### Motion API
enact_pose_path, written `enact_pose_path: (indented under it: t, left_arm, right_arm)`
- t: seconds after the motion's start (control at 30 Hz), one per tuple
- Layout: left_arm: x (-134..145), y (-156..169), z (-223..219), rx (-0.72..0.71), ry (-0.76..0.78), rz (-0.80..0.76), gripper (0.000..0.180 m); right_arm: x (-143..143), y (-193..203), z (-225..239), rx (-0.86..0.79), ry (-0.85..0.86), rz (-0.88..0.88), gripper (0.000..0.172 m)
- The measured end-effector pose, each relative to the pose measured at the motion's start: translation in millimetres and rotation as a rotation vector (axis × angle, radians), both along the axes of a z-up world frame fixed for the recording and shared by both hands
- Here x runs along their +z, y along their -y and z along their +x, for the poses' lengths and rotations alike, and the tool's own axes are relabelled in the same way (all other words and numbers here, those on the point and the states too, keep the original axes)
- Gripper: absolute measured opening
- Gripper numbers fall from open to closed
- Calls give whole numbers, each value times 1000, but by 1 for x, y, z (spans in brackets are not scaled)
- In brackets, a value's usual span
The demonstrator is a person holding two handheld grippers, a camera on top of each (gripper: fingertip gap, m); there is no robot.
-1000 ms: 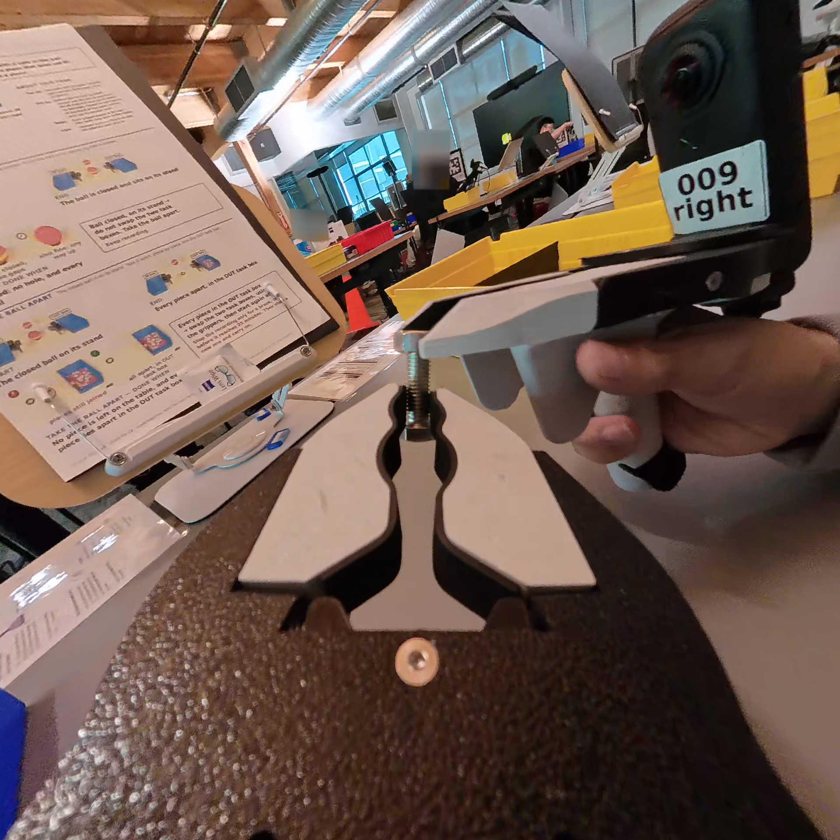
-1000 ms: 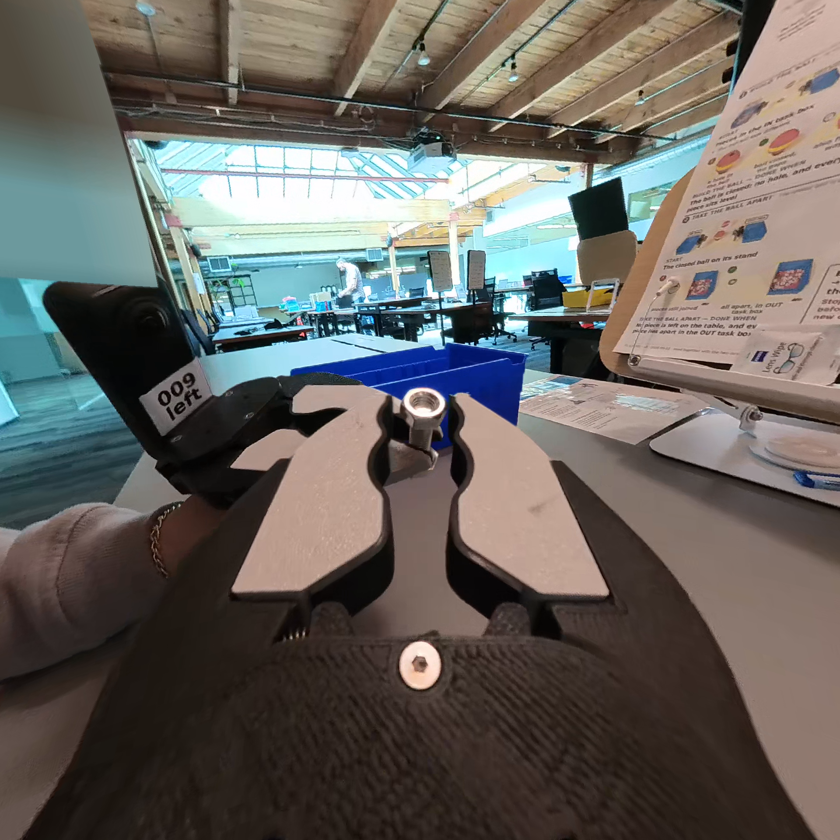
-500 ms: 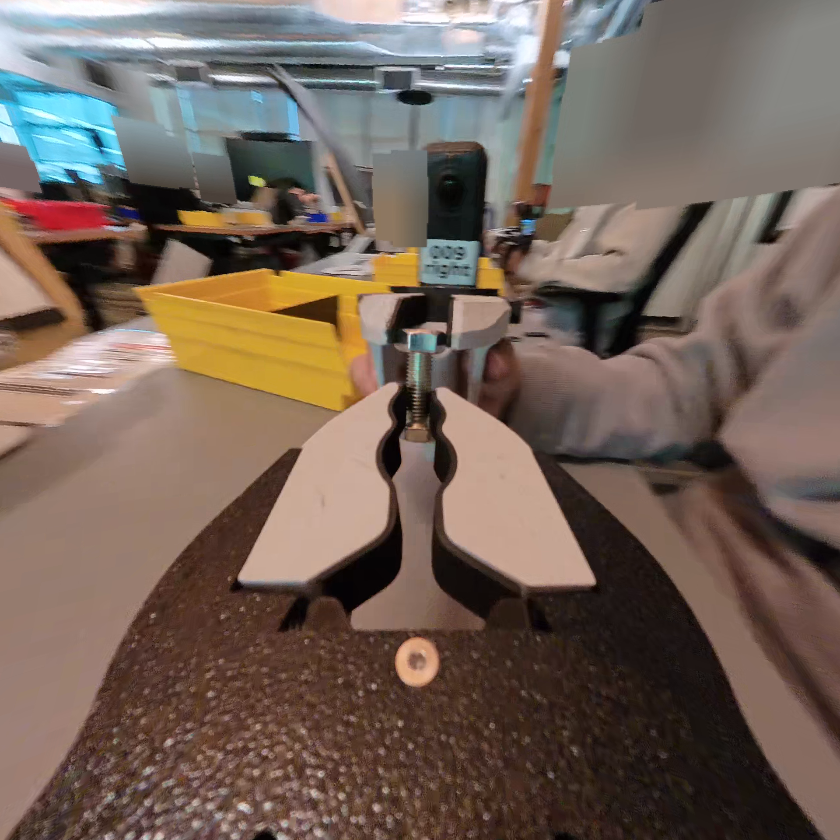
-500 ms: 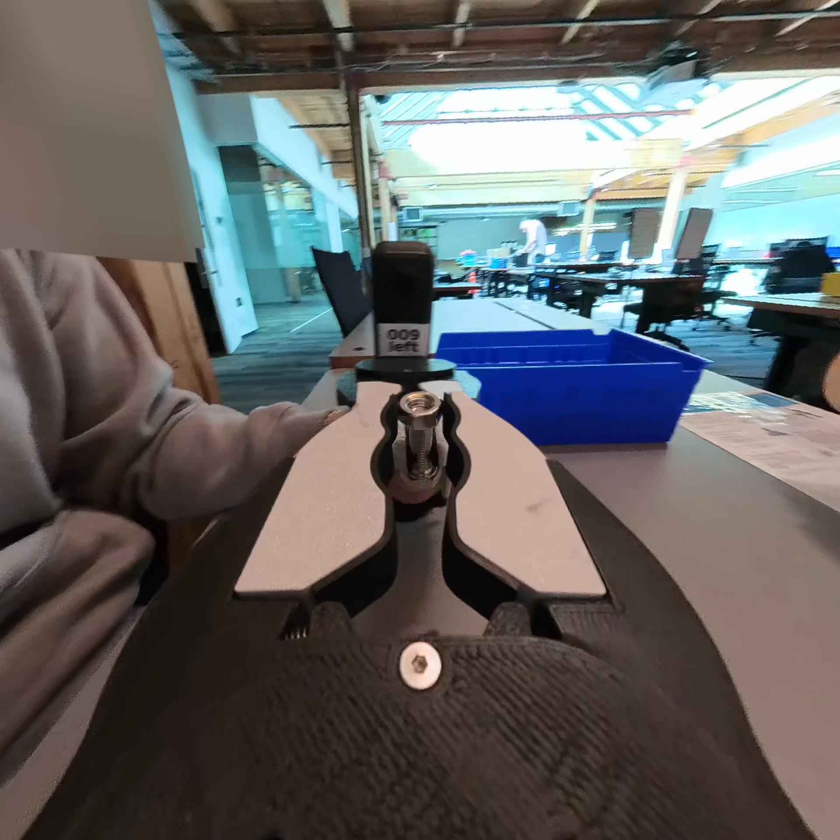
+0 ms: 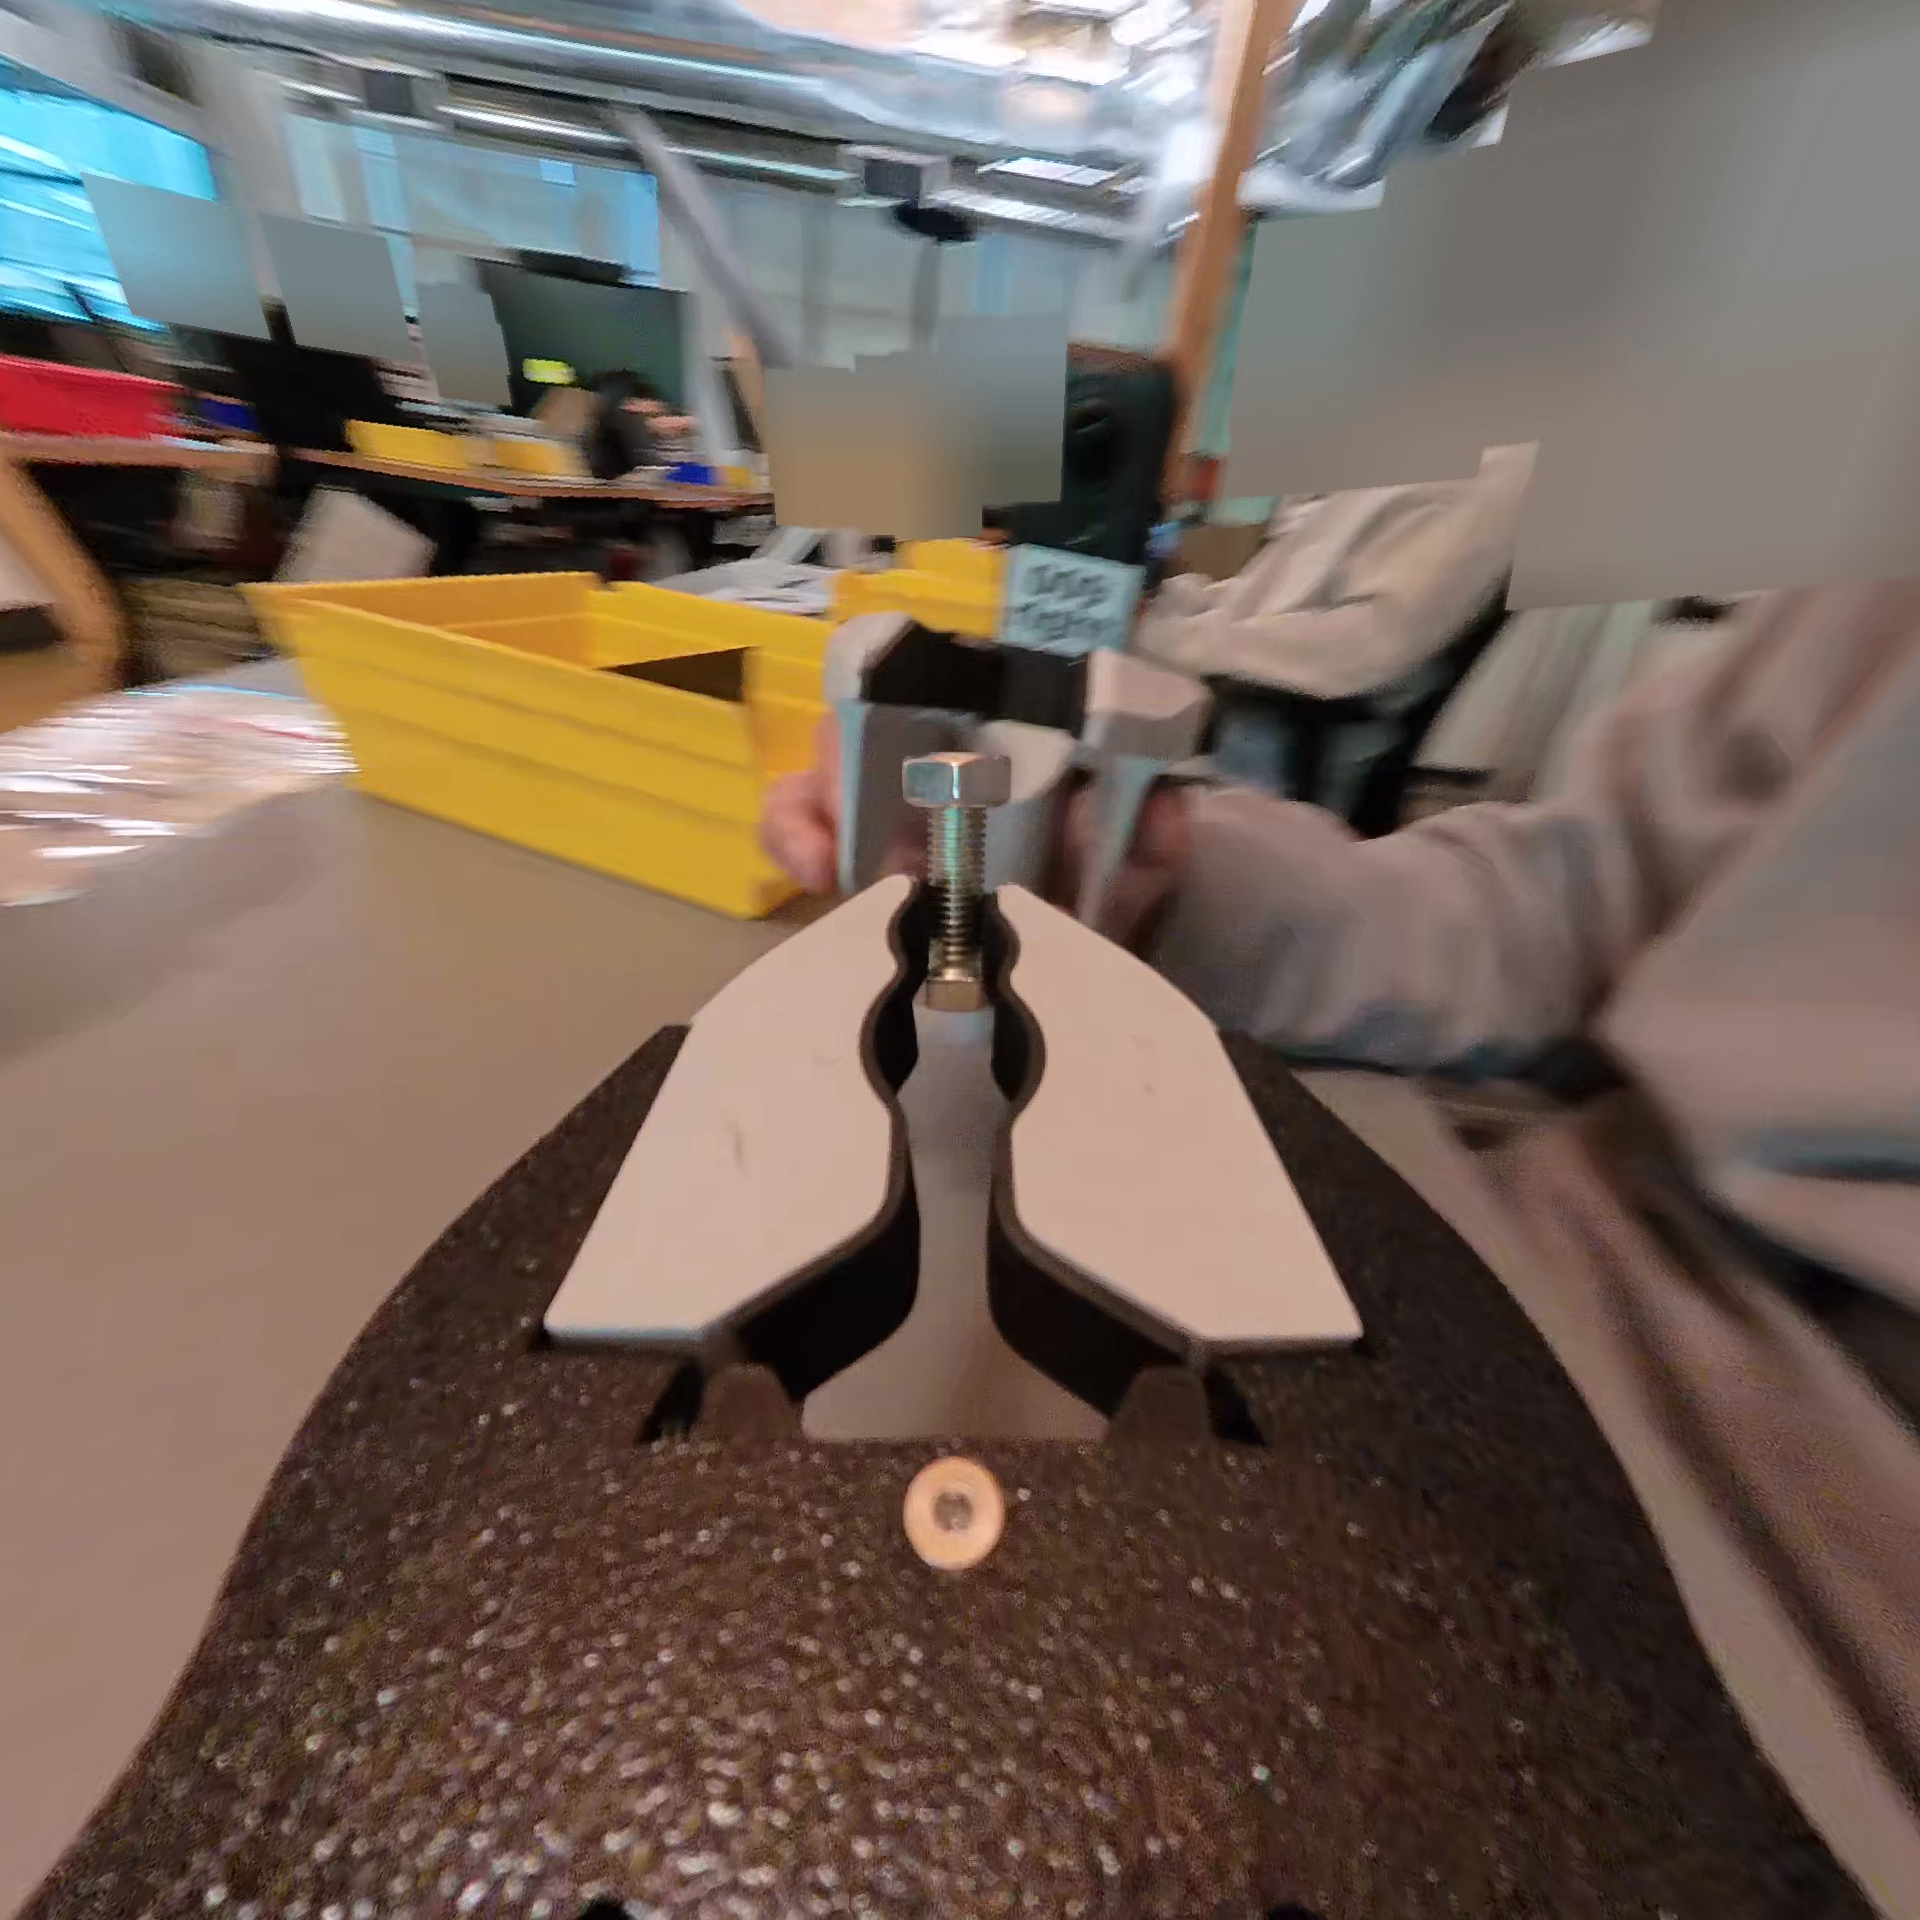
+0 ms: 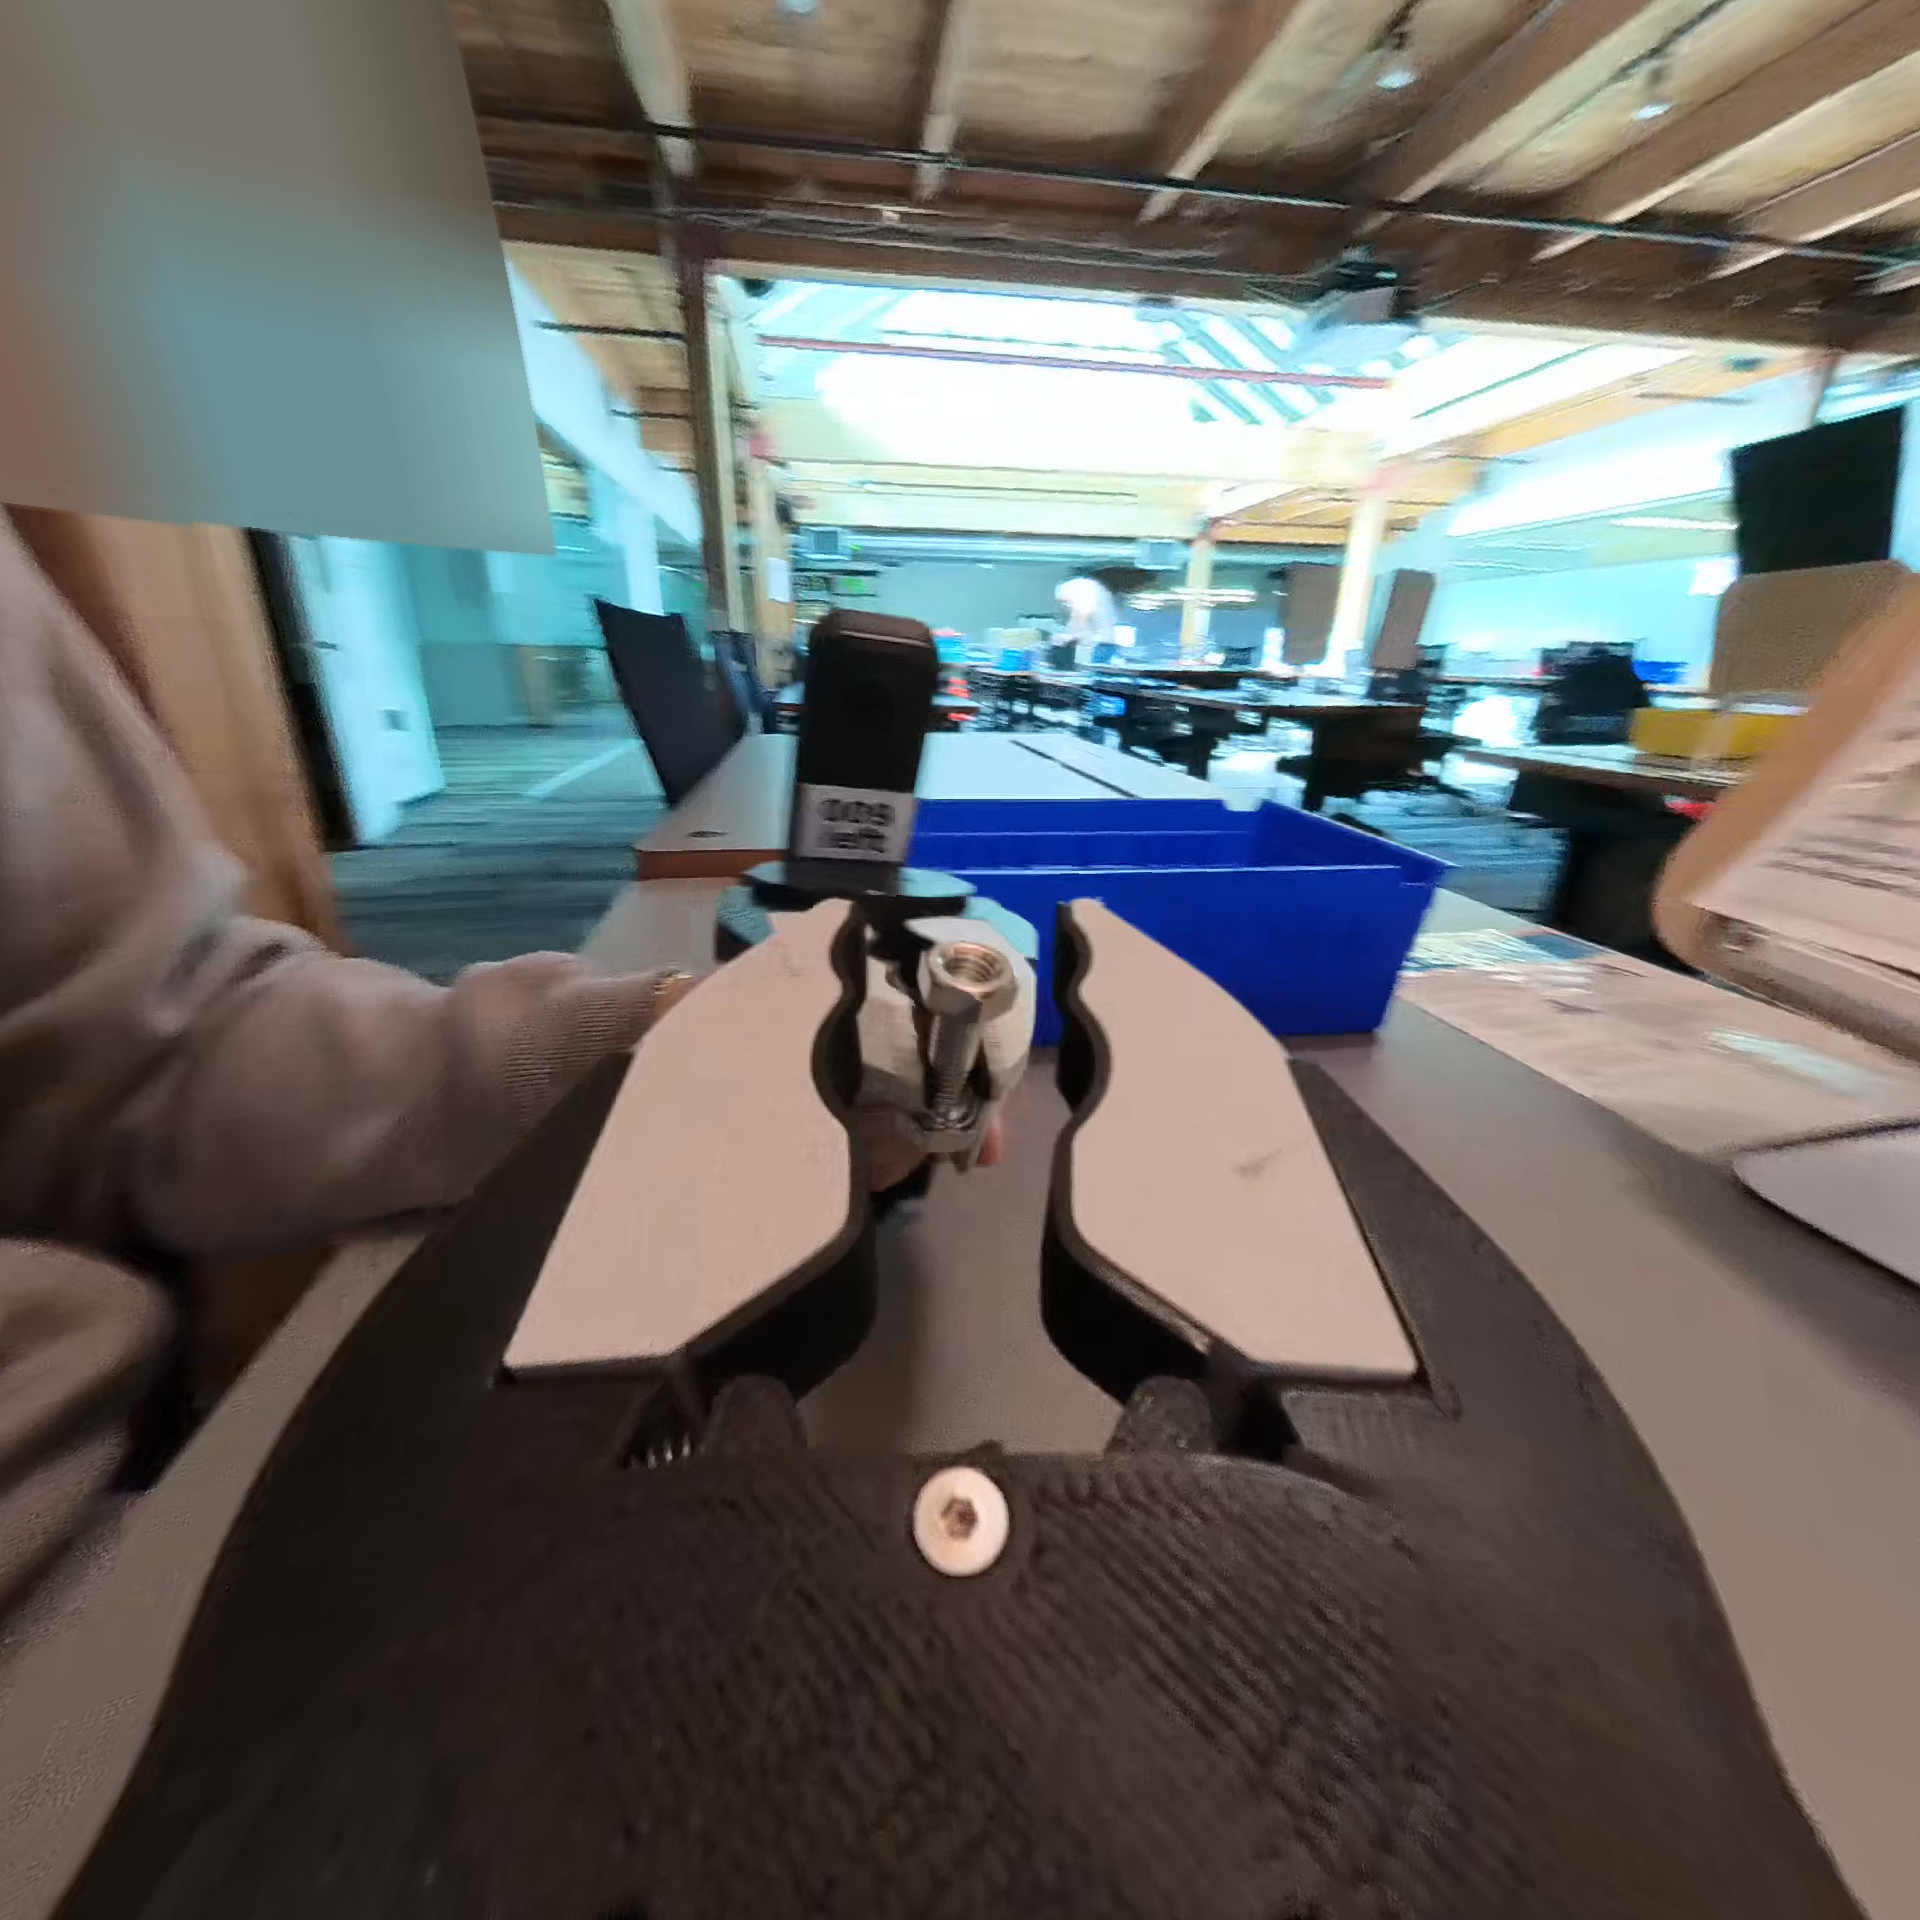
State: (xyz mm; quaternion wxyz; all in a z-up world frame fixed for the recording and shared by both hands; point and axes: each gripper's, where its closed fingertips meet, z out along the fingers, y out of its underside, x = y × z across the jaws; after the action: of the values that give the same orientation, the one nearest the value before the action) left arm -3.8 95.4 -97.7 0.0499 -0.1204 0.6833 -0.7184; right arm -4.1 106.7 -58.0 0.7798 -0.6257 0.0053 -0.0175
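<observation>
Since a second ago both views have swung round: the printed sheet on its stand, then beside the left gripper, has gone from the left view, and the right gripper's fingers, then closed about the nut end, now stand apart.

Left gripper [image 5: 954, 940]: its fingers [image 5: 790, 1101] are clamped on the threaded shank of a hex bolt [image 5: 953, 873], which stands upright between the tips with its hex head above them and a nut [image 5: 953, 987] on the shank just behind the tips.

Right gripper [image 6: 961, 997]: its fingers [image 6: 1174, 1122] are spread, one on each side of the same bolt [image 6: 951, 1049], with clear space between each finger and the metal; the nut [image 6: 969, 977] faces the camera, and nothing is gripped.

Judging by its bright steel, the bolt will be stiff, hard, rather heavy for its bulk and slippery on smooth faces; the threads give bite, so the shank or the flats of head and nut look the best places to take hold.

Count: one bolt, one nut, two grippers, one yellow bin [image 5: 540, 717] beyond the left fingers, one blue bin [image 6: 1195, 914] beyond the right fingers, one grey table [image 5: 312, 1039] beneath
</observation>
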Motion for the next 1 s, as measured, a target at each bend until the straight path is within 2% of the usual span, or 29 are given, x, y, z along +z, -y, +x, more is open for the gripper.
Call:
enact_pose_path:
  t: [0.07, 0.13, 0.2, 0.3, 0.4, 0.5, 0.6, 0.73, 0.87, 1.0]
  left_arm:
    - [-3, -4, 14, 148, 100, 70, 8]
    - [2, -8, 21, 251, 166, 64, 8]
    - [10, -13, 26, 334, 206, 37, 8]
    - [9, -18, 31, 419, 258, 91, 8]
    - [6, -19, 34, 457, 288, 140, 8]
    - [6, -18, 34, 465, 299, 151, 9]
    - [5, -19, 35, 470, 303, 166, 9]
    - [5, -16, 29, 375, 263, 135, 9]
    - [12, -8, -1, 46, 125, -9, 8]
    - [20, -2, -28, -207, 6, -132, 8]
  right_arm:
    - [-2, -3, 9, -78, -11, -18, 42]
    - [-3, -6, 18, -169, -39, -8, 47]
    - [-4, -8, 26, -257, -63, 7, 47]
    - [-8, -13, 27, -298, -85, 5, 40]
    - [-9, -15, 26, -303, -107, 18, 24]
    - [-9, -14, 29, -327, -107, 19, 16]
    - [-11, -15, 29, -318, -90, -17, 16]
    - [-10, -15, 24, -215, -59, -47, 17]
    - [-4, -8, 0, 82, -71, -30, 17]
    - [5, -4, -23, 275, -88, 23, 16]
